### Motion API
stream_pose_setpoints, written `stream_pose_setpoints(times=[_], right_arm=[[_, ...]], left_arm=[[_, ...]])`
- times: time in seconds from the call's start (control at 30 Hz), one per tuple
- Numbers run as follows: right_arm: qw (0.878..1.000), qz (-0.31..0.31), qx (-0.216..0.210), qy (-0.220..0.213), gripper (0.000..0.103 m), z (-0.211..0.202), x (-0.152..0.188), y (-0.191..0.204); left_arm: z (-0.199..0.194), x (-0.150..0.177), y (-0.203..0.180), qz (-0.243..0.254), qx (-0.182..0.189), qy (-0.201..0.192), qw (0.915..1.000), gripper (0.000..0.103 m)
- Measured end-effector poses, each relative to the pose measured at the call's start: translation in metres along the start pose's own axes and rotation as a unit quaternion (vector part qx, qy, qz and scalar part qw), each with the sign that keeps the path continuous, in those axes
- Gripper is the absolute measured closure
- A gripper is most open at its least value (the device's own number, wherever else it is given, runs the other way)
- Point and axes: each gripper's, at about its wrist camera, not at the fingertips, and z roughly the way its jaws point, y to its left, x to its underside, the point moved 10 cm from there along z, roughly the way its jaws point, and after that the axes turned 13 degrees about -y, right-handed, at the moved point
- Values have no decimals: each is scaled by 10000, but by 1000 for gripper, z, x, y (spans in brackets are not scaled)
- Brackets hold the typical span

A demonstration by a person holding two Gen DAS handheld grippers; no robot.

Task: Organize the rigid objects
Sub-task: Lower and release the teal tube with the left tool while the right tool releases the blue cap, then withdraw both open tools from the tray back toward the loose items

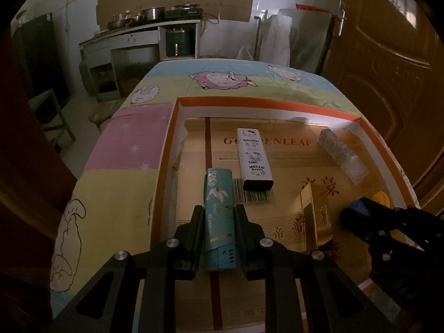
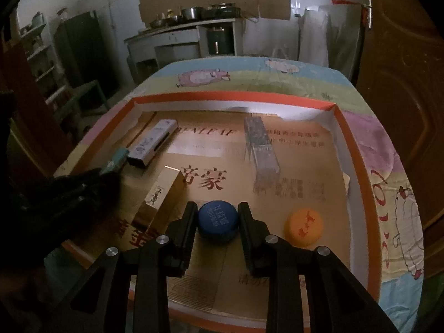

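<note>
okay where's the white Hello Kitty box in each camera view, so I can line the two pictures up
Left wrist view: the white Hello Kitty box lies mid-frame in the tray, just beyond and right of the teal box held in the left gripper.
Right wrist view: the same box lies at upper left, near the tray's left wall.
Shared landmark: the orange-rimmed tray, and the gold box standing in it.

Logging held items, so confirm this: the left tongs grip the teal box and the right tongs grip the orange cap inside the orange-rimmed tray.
One detail is wrong. The right tongs grip the blue cap, not the orange cap, which sits free beside them, as the right wrist view shows. The left tongs do grip the teal box inside the orange-rimmed tray.
</note>
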Motion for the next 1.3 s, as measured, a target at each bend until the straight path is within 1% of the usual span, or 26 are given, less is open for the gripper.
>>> stream_pose_setpoints(times=[0.23,0.4,0.5,0.53,0.57,0.67,0.73,0.9,1.3], right_arm=[[9996,-206,195,-53,72,2,1,-1],[9992,-291,248,-104,72,3,1,0],[9992,-296,252,-109,72,3,1,0],[9993,-281,244,-107,72,3,1,1],[9992,-276,250,-110,71,2,1,1],[9993,-245,273,-122,65,1,0,1],[9993,-222,273,-142,64,-1,0,0],[9993,-150,237,-232,64,-8,-5,-1],[9991,-79,254,-342,64,-30,-10,-1]], left_arm=[[1,2,-2,98,-27,1,9999,80],[1,1,-3,104,8,-2,9999,79],[0,0,-2,65,11,-44,10000,72],[0,-1,-1,57,3,-64,10000,68],[0,-1,-2,54,18,-72,10000,67],[-1,-1,-4,86,8,-70,9999,64],[-3,-1,-3,83,-9,-100,9999,62],[-11,-6,-1,-5,-21,-204,9998,62],[-32,-9,-2,-4,-48,-329,9994,62]])
